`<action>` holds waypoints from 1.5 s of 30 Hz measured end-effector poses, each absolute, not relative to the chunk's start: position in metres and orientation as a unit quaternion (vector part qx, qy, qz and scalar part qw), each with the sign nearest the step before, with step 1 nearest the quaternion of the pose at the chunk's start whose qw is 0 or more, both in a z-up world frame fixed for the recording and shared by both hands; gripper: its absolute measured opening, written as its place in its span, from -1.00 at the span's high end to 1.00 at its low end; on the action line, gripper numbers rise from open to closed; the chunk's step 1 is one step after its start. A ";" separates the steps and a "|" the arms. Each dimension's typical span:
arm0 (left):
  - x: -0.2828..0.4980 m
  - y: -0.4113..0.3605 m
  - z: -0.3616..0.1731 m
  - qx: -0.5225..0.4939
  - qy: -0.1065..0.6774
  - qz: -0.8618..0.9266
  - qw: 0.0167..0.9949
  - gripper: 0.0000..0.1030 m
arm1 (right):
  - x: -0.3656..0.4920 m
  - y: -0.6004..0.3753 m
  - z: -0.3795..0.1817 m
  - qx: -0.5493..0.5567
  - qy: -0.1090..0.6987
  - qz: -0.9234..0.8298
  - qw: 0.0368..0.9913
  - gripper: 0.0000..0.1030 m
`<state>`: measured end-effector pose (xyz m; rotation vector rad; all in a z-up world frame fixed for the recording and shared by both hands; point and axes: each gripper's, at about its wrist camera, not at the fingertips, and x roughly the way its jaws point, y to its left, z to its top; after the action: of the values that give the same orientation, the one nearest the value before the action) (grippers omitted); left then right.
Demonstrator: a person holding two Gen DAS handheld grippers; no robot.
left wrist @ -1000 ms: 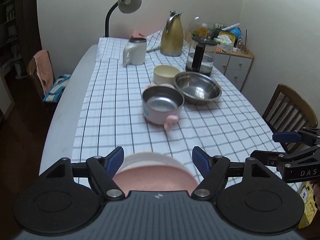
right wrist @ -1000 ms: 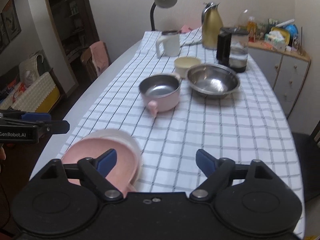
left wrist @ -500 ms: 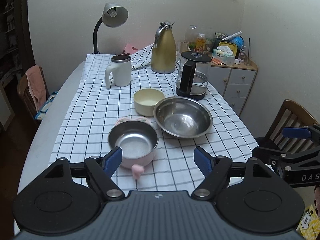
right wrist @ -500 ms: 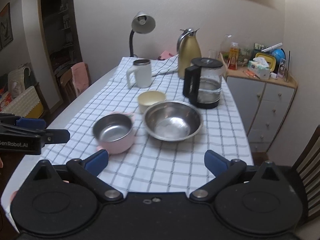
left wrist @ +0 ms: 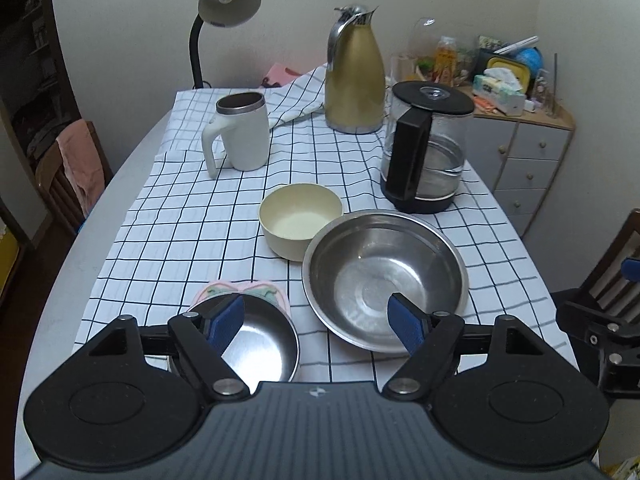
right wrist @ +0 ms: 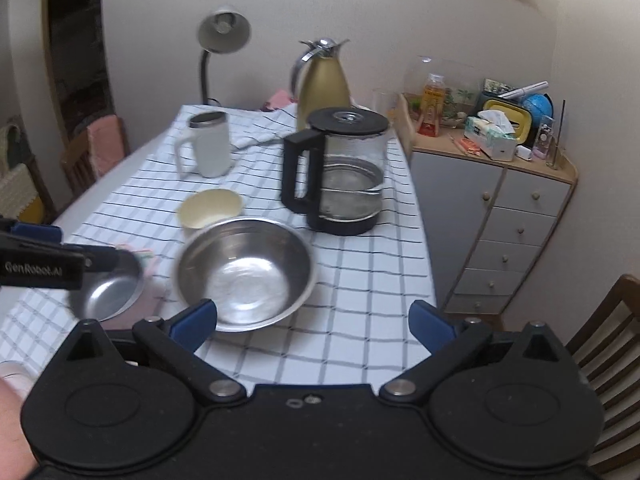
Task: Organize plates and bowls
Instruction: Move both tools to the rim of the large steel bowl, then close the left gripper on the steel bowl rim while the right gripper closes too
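Observation:
A large steel bowl (left wrist: 386, 280) (right wrist: 244, 270) sits on the checked cloth. Left of it is a small pink bowl with a steel inside (left wrist: 262, 346) (right wrist: 110, 290). Behind them is a cream bowl (left wrist: 300, 222) (right wrist: 210, 208). My left gripper (left wrist: 316, 320) is open and empty, just above the near rims of the pink and steel bowls. My right gripper (right wrist: 314, 320) is open and empty, near the steel bowl's front right rim. The left gripper's body (right wrist: 44, 266) shows at the left of the right wrist view.
A white mug (left wrist: 240, 136), a gold thermos jug (left wrist: 354, 80), a glass kettle with black handle (left wrist: 426, 148) and a desk lamp (left wrist: 228, 0) stand farther back. A grey cabinet (right wrist: 516, 216) stands right of the table. Wooden chairs (right wrist: 600, 344) stand on both sides.
Both grippers have moved forward over the table toward the bowls. The pink plate seen near the front edge one second ago has dropped out of view.

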<state>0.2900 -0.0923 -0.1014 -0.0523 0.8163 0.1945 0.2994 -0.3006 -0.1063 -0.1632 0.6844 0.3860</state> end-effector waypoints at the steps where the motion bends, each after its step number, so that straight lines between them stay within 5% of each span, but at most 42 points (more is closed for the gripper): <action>1: 0.299 -0.091 -0.104 -0.026 0.402 0.096 0.910 -0.52 | 0.307 -0.301 -0.108 -0.079 0.337 0.190 0.919 -0.99; 19: 0.420 -0.067 -0.174 -0.063 0.481 0.134 0.864 -0.52 | 0.433 -0.267 -0.170 -0.075 0.416 0.205 0.883 -0.94; 26: 0.431 -0.060 -0.191 -0.087 0.499 0.143 0.850 -0.51 | 0.453 -0.254 -0.197 -0.073 0.450 0.216 0.863 -0.53; 35: 0.435 -0.058 -0.204 -0.106 0.515 0.144 0.838 0.42 | 0.465 -0.252 -0.210 -0.042 0.478 0.221 0.849 0.02; 45: 0.425 -0.063 -0.198 -0.101 0.508 0.145 0.843 0.69 | 0.456 -0.251 -0.210 -0.043 0.477 0.211 0.852 0.68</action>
<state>0.4249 -0.0634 -0.1979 -0.2126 1.0723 0.3062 0.4559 -0.2511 -0.2101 -0.0911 1.0050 0.4450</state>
